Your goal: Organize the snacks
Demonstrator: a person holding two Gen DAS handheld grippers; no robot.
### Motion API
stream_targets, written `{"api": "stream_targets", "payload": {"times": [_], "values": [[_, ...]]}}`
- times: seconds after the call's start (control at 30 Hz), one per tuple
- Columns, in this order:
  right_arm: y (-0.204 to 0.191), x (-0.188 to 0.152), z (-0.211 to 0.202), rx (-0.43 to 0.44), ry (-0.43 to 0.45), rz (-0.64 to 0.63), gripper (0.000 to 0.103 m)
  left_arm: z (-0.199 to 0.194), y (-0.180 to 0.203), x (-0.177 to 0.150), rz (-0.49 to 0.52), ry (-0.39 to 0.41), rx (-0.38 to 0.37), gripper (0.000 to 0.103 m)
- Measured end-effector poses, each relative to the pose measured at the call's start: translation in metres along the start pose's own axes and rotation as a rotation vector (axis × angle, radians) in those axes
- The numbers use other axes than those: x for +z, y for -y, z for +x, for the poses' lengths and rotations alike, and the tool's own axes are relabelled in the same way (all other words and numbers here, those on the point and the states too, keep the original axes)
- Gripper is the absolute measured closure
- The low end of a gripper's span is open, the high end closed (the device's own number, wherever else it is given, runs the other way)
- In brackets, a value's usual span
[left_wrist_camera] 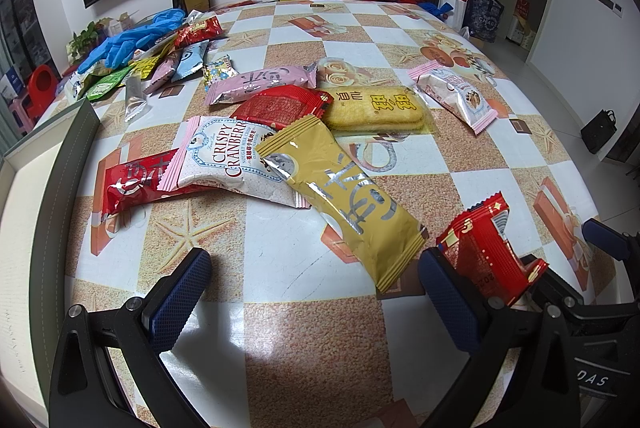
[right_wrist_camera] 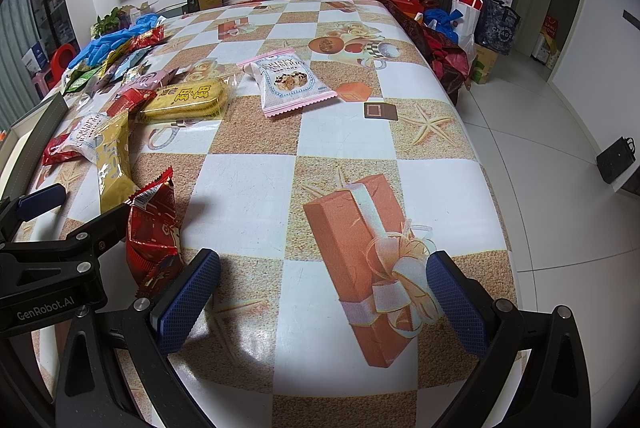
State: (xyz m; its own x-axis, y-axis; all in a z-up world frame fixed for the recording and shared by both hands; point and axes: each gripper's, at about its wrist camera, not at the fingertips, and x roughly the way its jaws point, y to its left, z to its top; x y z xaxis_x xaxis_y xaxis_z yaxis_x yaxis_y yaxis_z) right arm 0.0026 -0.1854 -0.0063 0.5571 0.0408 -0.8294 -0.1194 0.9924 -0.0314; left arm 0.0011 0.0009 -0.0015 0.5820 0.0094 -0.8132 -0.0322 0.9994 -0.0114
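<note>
Left wrist view, left to right: left gripper (left_wrist_camera: 316, 294) spread wide over bare tablecloth (left_wrist_camera: 280, 328); gold packet (left_wrist_camera: 344, 195) lies just ahead, overlapping the Crispy Cranberry packet (left_wrist_camera: 236, 159). Judged light, crinkly, slippery foil; pinch across the flat middle. Red packet (right_wrist_camera: 154, 228) stands between the two tools; contact unclear. Right gripper (right_wrist_camera: 324, 294) also spread, empty
</note>
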Motion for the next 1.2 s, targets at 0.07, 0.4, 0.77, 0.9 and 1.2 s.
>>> {"api": "stream_targets", "payload": {"times": [0.07,0.4,0.77,0.9,1.2], "values": [[0.0003,0.0022,0.0017,0.000,0.000,0.000,0.000,-0.0001,0.0000,-0.0001,0.000,0.000,0.000,0.000],[0.0004,0.0024,0.0018,0.000,0.000,0.000,0.000,0.0000,0.0000,0.0000,0.000,0.000,0.000,0.000],[0.0005,0.0020,0.0016,0.000,0.000,0.000,0.000,-0.0001,-0.0005,-0.0002,0.000,0.000,0.000,0.000],[0.0006,0.0023,0.0019,0.001,0.000,0.000,0.000,-0.0001,-0.0005,-0.0003,0.000,0.000,0.000,0.000],[0.0005,0.0009,0.0008,0.000,0.000,-0.001,0.000,0.0000,-0.0003,-0.0004,-0.001,0.000,0.000,0.000]]}}
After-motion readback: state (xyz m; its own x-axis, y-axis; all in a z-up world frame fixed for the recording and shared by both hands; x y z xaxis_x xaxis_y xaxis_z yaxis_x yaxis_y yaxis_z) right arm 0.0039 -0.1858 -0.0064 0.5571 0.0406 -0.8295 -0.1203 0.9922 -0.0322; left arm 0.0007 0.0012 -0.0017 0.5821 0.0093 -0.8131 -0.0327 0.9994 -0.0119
